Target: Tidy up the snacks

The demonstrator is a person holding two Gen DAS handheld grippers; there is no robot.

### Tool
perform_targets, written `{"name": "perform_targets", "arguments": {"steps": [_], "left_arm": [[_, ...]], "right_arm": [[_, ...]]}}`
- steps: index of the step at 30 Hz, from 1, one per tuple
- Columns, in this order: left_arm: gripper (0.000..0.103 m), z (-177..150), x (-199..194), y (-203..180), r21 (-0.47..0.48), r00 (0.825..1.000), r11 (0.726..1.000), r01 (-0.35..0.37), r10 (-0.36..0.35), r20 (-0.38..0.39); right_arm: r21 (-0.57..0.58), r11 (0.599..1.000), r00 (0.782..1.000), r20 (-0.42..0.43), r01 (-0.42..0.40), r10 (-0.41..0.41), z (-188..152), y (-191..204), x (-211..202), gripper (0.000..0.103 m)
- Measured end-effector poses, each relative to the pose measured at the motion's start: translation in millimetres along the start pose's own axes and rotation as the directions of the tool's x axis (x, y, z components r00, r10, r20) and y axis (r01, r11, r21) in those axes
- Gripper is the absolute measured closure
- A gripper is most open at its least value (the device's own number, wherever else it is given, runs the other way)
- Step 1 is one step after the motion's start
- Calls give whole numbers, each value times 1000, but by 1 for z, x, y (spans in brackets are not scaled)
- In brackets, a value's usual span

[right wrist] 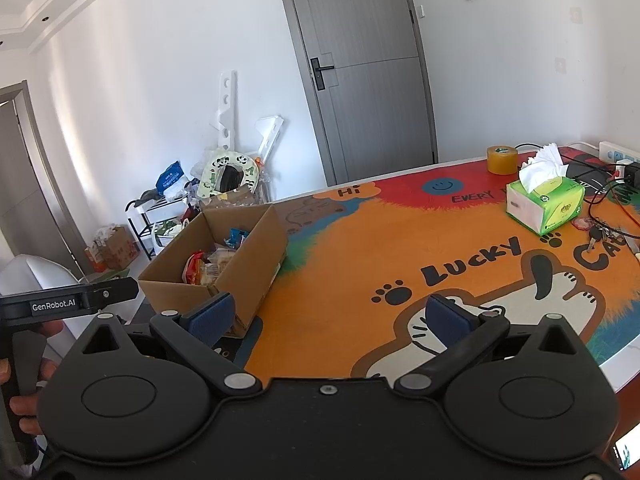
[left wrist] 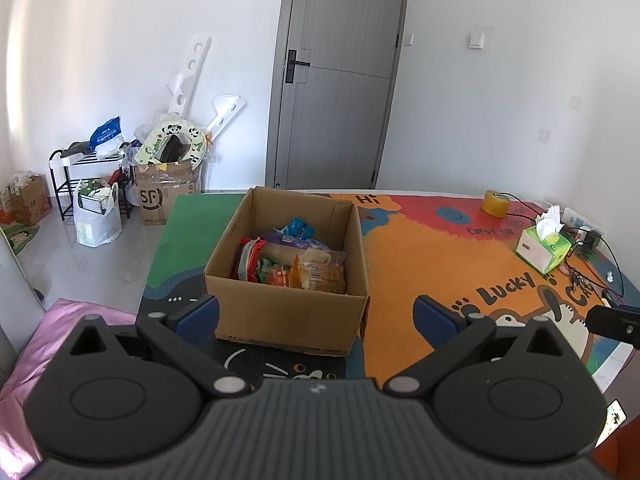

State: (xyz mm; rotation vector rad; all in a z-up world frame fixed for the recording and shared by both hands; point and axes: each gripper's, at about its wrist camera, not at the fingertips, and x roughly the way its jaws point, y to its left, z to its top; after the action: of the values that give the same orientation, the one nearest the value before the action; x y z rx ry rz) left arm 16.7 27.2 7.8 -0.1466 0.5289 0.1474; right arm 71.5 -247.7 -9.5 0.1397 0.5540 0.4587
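An open cardboard box (left wrist: 280,312) stands on the colourful table mat (left wrist: 420,264) and holds several snack packets (left wrist: 288,260). My left gripper (left wrist: 316,316) is open and empty, held just in front of the box's near wall. The box also shows in the right wrist view (right wrist: 244,256), left of centre, with snack packets (right wrist: 208,266) inside. My right gripper (right wrist: 334,316) is open and empty, above the mat to the right of the box.
A green tissue box (left wrist: 542,246) (right wrist: 544,202), a roll of yellow tape (left wrist: 496,202) (right wrist: 502,159), keys (right wrist: 598,234), cables and a power strip (right wrist: 618,156) lie at the table's right. A shoe rack (left wrist: 80,176), bags and boxes stand on the floor at the left.
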Motion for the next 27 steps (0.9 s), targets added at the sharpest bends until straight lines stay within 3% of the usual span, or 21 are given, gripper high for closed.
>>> {"name": "perform_targets", "arguments": {"steps": [27], "left_arm": [[1,-1,-1,-2,8,1000,1000,3,-3,-5]], "right_arm": [[-4,1000,1000,1,3,-3,0,1,0,0]]}}
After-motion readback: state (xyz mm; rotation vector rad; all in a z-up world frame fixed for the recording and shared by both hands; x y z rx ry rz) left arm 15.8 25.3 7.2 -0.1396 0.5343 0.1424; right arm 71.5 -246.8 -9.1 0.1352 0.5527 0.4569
